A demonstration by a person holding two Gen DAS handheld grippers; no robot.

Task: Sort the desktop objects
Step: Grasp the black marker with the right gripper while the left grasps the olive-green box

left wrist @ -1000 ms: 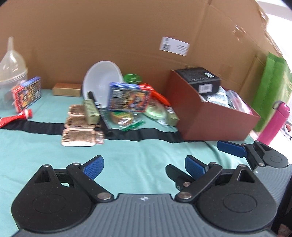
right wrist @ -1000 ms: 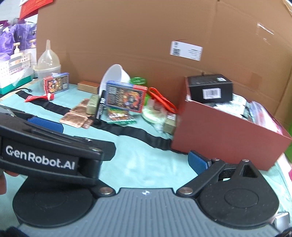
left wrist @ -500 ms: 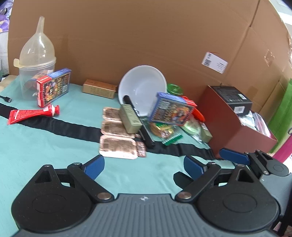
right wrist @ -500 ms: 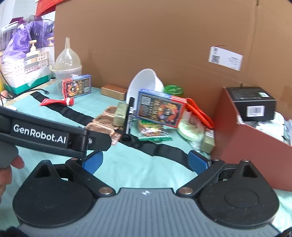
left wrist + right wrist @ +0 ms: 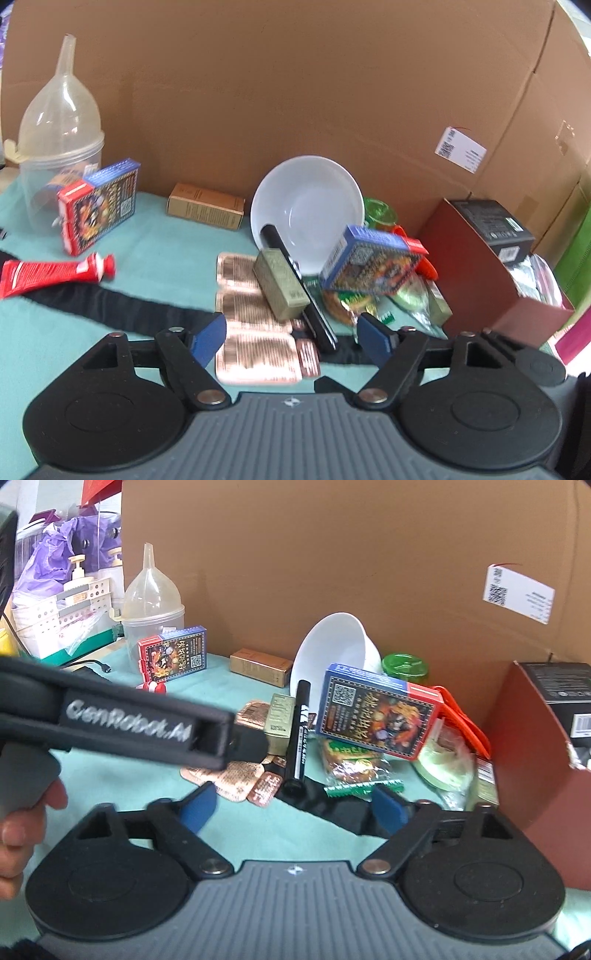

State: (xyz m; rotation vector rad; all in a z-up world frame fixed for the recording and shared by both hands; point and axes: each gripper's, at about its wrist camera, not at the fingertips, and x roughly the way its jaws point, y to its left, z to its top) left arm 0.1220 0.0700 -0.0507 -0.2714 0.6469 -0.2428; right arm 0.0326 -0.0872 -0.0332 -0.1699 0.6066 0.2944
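1. Left gripper [image 5: 291, 334]: jaws stood wide apart, empty, low over the copper packs [image 5: 255, 347].
2. Tube [image 5: 51, 275]: lay far left on the cloth [image 5: 155, 254]; judged soft, light; best taken at the cap end.
3. Card box [image 5: 99, 208]: leaned on the tub [image 5: 55, 177]; judged light, stiff; take across the thin sides.
4. Gold box [image 5: 282, 284]: rested on the packs, touching the marker [image 5: 299, 291]; judged rigid, easy to pinch.
5. Bowl [image 5: 306, 214]: tilted on edge; judged fragile, slippery; rim hold only.
6. Second card box [image 5: 373, 266]: propped on snacks, unstable.
7. Bin [image 5: 480, 273]: far right, part filled.
8. Right gripper [image 5: 291, 810]: jaws wide, empty.
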